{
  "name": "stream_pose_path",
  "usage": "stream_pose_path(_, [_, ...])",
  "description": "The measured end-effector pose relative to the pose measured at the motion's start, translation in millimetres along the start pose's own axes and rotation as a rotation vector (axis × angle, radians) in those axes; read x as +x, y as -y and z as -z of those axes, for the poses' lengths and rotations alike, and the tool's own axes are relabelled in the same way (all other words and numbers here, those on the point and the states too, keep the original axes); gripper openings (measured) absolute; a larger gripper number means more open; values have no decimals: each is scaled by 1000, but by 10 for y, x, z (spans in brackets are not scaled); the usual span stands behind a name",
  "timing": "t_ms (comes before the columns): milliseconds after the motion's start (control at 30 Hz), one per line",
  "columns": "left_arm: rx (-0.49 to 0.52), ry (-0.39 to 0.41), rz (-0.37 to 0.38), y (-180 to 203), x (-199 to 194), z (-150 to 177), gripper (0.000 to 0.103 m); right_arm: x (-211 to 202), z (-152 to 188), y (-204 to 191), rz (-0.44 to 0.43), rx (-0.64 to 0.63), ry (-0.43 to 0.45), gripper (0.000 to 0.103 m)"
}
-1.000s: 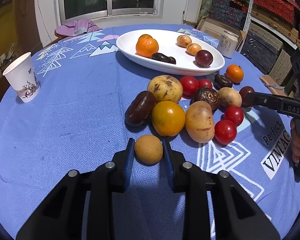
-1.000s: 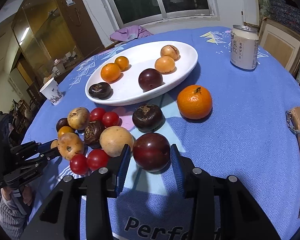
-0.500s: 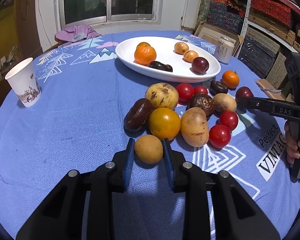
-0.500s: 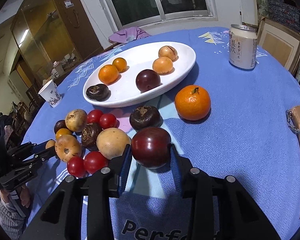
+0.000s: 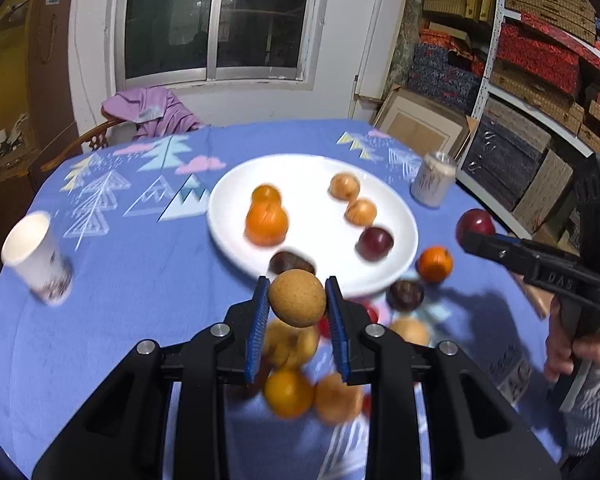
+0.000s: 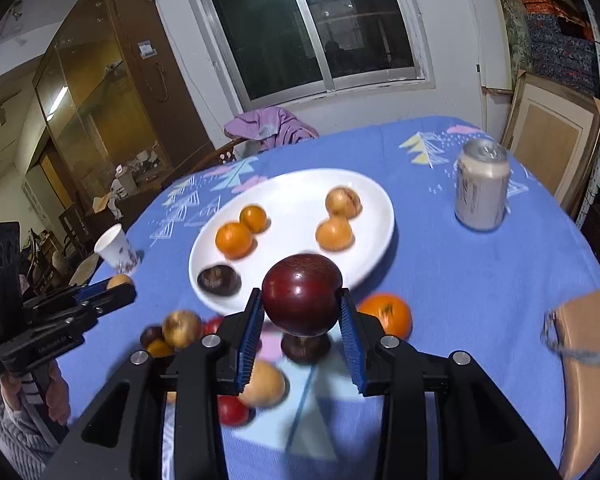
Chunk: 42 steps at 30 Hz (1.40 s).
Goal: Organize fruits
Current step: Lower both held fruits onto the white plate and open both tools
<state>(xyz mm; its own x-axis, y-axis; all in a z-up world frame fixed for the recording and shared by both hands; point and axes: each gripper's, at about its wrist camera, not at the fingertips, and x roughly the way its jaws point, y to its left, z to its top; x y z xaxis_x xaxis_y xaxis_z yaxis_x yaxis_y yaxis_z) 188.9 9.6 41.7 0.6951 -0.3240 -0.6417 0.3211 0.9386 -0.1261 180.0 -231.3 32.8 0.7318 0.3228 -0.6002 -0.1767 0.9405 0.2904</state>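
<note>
My left gripper [image 5: 298, 300] is shut on a small round tan fruit [image 5: 297, 297], held in the air above the fruit pile [image 5: 296, 364]. My right gripper [image 6: 301, 312] is shut on a dark red plum [image 6: 302, 293], also lifted off the cloth. In the left wrist view the right gripper [image 5: 470, 236] shows at the right with the plum [image 5: 474, 222] at its tip. The white oval plate [image 6: 300, 200] lies ahead of both, holding oranges [image 6: 233, 239], two tan fruits [image 6: 334, 233] and dark fruits. More loose fruit lies blurred below the fingers.
A drink can [image 6: 482, 184] stands right of the plate, a paper cup [image 5: 36, 258] at the table's left. An orange [image 6: 386, 314] lies near the plate's front. A brown pouch [image 6: 588, 340] rests at the right edge. A person's hand [image 5: 572, 352] holds the right tool.
Both grippers have risen off the table, carrying the tan fruit and the plum up. The right jaws closed onto the plum. The plate now appears nearer the fingertips.
</note>
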Motion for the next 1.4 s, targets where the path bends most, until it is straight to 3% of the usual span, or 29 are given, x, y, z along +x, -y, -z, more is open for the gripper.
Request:
stream_pose_path(133, [12, -35, 52, 283, 411, -228, 28, 279, -321, 13, -8, 30, -18, 38])
stream_pose_path(267, [67, -89, 37, 499, 811, -242, 28, 622, -495, 78, 29, 48, -50, 38])
stream_pose_path(500, [45, -149, 37, 411, 1158, -181, 28, 961, -504, 204, 61, 43, -91, 38])
stream_pose_path(567, [44, -138, 37, 392, 1142, -184, 33, 960, -522, 145, 46, 28, -76, 38])
stream_pose_path(633, [30, -136, 32, 368, 1133, -200, 61, 985, -529, 19, 32, -15, -77, 38])
stream_pose_path(767, [36, -128, 20, 378, 1099, -192, 78, 1131, -467, -174, -18, -66, -132, 39])
stream_pose_path(833, [15, -124, 33, 338, 1070, -198, 81, 1117, -436, -199, 3, -78, -138, 41])
stream_pose_path(900, [-4, -126, 51, 295, 1026, -211, 81, 1022, -457, -174, 8, -69, -105, 55])
stream_pose_path(1000, [-31, -92, 32, 235, 885, -233, 97, 792, -518, -75, -9, -23, -55, 63])
stream_pose_path(1100, [-38, -58, 8, 181, 714, -230, 98, 591, -527, 17, -25, 16, -39, 67])
stream_pose_path(1200, [-63, -27, -2, 90, 509, -130, 99, 354, -448, 139, -42, 72, -6, 86])
stream_pose_path(1400, [-130, -35, -51, -202, 214, 232, 99, 22, -146, 439, -32, 147, 22, 87])
